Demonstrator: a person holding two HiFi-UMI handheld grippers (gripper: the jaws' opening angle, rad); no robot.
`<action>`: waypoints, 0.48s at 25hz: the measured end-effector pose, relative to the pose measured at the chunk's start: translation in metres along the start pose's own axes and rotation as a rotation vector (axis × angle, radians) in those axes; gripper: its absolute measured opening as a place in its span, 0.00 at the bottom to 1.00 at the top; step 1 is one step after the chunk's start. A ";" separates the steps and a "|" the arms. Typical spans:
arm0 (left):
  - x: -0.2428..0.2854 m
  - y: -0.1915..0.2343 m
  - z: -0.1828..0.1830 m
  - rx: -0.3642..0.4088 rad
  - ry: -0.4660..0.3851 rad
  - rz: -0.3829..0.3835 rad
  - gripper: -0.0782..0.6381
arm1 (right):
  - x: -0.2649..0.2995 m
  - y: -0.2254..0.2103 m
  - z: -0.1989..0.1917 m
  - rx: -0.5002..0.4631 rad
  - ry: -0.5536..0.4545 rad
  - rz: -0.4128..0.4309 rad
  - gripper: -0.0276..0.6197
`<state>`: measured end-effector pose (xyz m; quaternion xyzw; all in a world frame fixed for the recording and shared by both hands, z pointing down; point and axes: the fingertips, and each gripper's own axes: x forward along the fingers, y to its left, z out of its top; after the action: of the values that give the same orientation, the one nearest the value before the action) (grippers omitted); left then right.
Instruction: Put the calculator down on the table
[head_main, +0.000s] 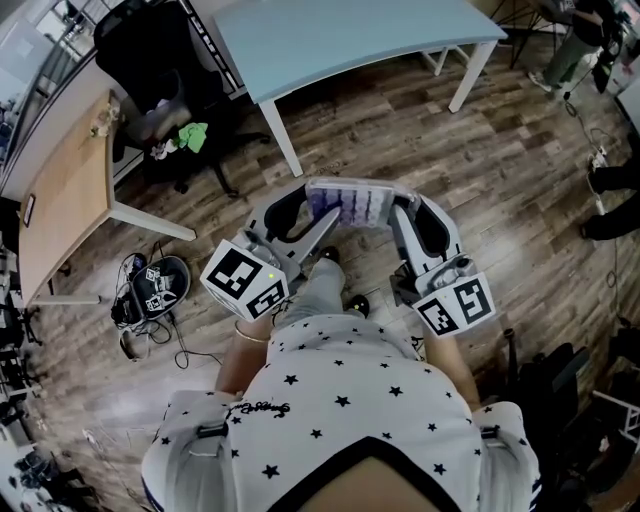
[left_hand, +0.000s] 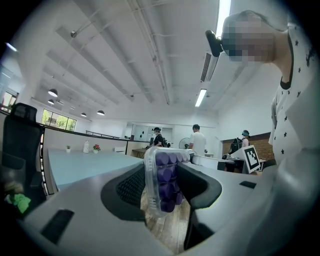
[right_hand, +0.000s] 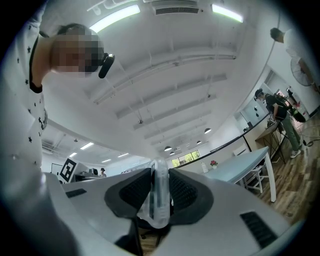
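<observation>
Left gripper (left_hand: 161, 186) and right gripper (right_hand: 159, 192) both clamp the clear, purple-keyed calculator (head_main: 350, 205), wedged between each pair of closed fingers (right_hand: 186, 192).

A clear plastic calculator (head_main: 350, 205) with rows of round purple keys is seen between the black ribbed pads of the pale grey left gripper (left_hand: 164, 180). Its colourless casing is also shown in the right gripper (right_hand: 159, 186), whose shell is likewise pale grey with black pads. Each gripper is topped by a white cube (head_main: 245, 278) printed with black square markers. Behind the grippers, a white shirt (head_main: 340, 400) patterned with small black stars is worn. Beneath them, a floor of dark brown wooden planks (head_main: 480, 150) with streaked grain is laid. Ahead of them, a pale blue table top on white legs (head_main: 350, 40) is shown. Out to the left gripper's side, a light tan wooden table (head_main: 65, 190) and a bright green cloth (head_main: 193, 135) on a black chair (head_main: 145, 45) are seen.
</observation>
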<state>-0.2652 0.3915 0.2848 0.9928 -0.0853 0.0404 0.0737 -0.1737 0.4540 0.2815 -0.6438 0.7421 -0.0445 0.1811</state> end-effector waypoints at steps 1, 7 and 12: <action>0.002 0.001 -0.001 0.001 0.000 -0.003 0.40 | 0.001 -0.002 -0.001 0.001 0.001 -0.003 0.18; 0.024 0.014 -0.003 -0.016 -0.012 -0.035 0.40 | 0.010 -0.021 -0.001 -0.012 0.001 -0.040 0.18; 0.052 0.032 0.002 -0.011 -0.019 -0.078 0.40 | 0.026 -0.045 0.004 -0.030 -0.005 -0.080 0.18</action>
<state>-0.2195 0.3518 0.2917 0.9953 -0.0473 0.0277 0.0799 -0.1331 0.4220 0.2854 -0.6757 0.7159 -0.0389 0.1714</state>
